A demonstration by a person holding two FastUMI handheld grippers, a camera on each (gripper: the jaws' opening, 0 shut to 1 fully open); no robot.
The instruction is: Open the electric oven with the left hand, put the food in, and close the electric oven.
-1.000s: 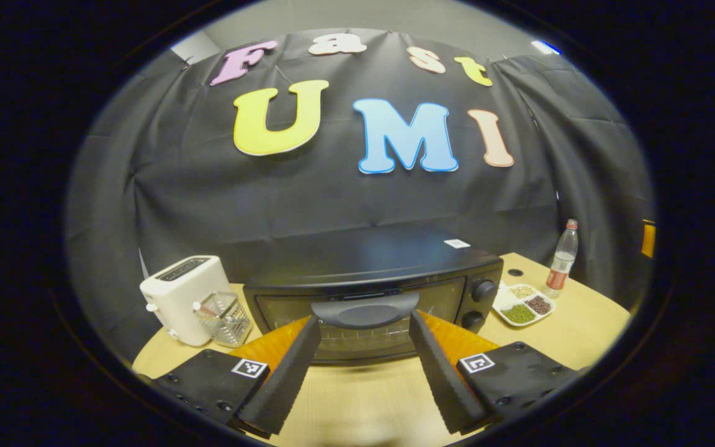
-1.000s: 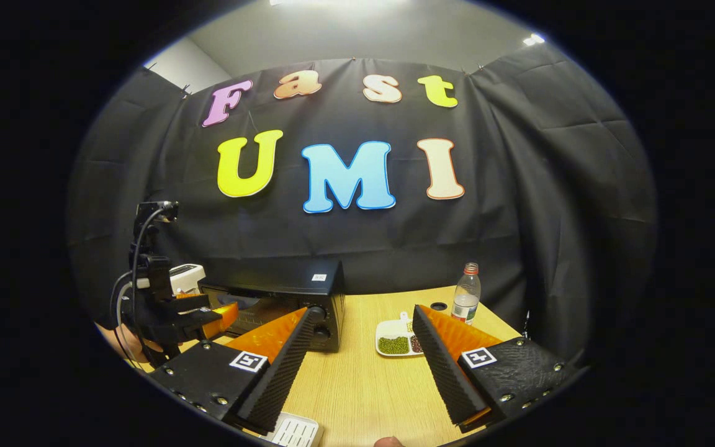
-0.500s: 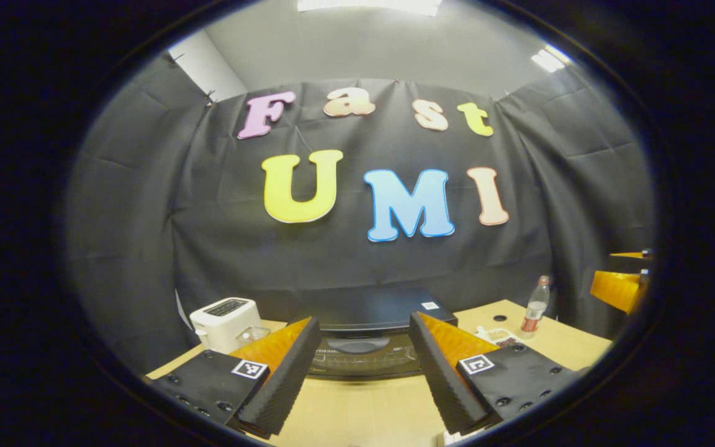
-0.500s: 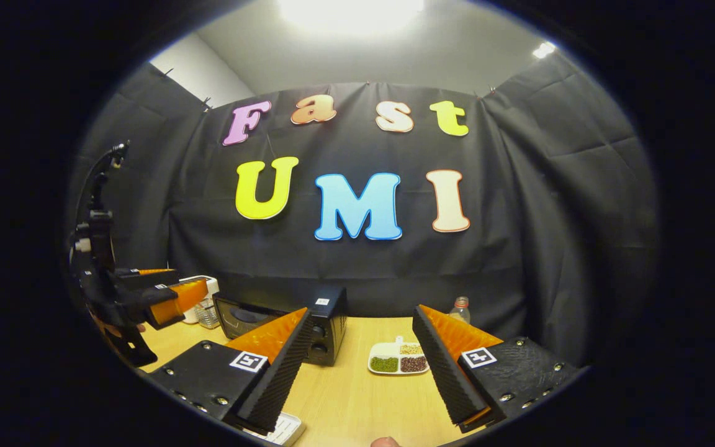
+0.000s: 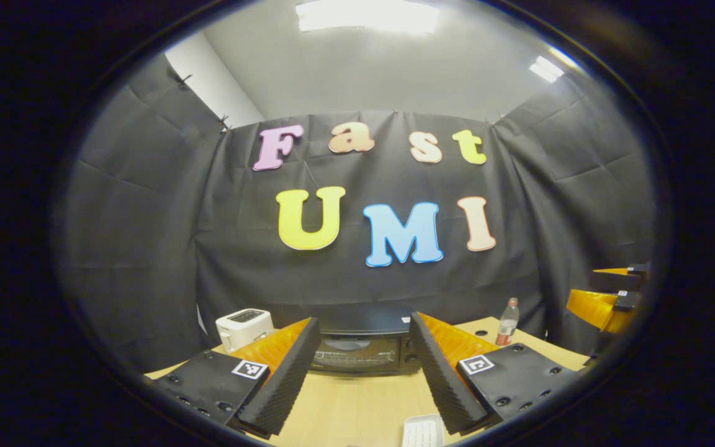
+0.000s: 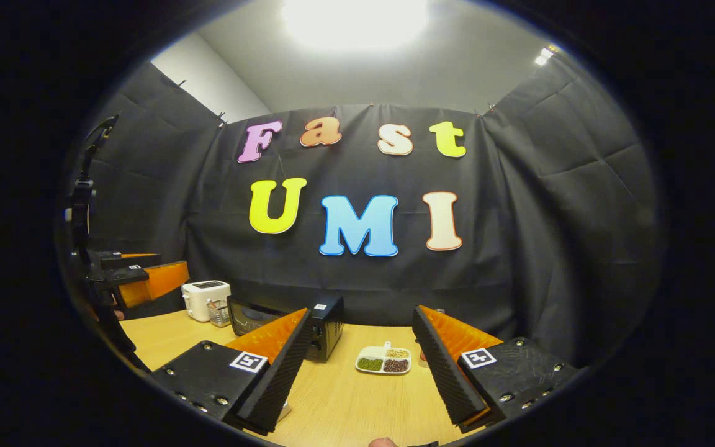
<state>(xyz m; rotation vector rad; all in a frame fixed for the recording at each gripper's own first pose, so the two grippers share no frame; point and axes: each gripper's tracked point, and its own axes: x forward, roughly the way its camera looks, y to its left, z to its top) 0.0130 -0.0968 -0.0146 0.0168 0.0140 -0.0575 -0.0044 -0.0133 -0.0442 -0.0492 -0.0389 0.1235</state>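
Left claw (image 5: pixel 364 372) spread wide at the bottom of the left gripper view, gripping nothing, raised above the wooden surface (image 5: pixel 357 403). Electric oven (image 5: pixel 357 351) framed between its two fingers, lower centre, far back against the black cloth wall, door shut. White toaster (image 5: pixel 244 327) just left of the oven, lower left. Clear bottle (image 5: pixel 506 330) with a red label to the right of the oven, lower right. Part of a white ridged object (image 5: pixel 422 431) at the very bottom edge, beside the right finger; too cropped to identify. Right claw (image 5: pixel 609 298) seen at the far right edge of this view, raised off the surface.

Same claw in the right gripper view (image 6: pixel 360 366) likewise spread apart, empty, bottom of frame. Oven (image 6: pixel 283 323) partly behind its left finger, lower left of centre, with the toaster (image 6: pixel 206 300) and a clear container (image 6: pixel 219 313) further left. White divided dish (image 6: pixel 384 361) with green, brown and pale contents between the fingers, lower centre, on the surface to the right of the oven. Left claw (image 6: pixel 140 279) visible at the far left edge, held above the surface.
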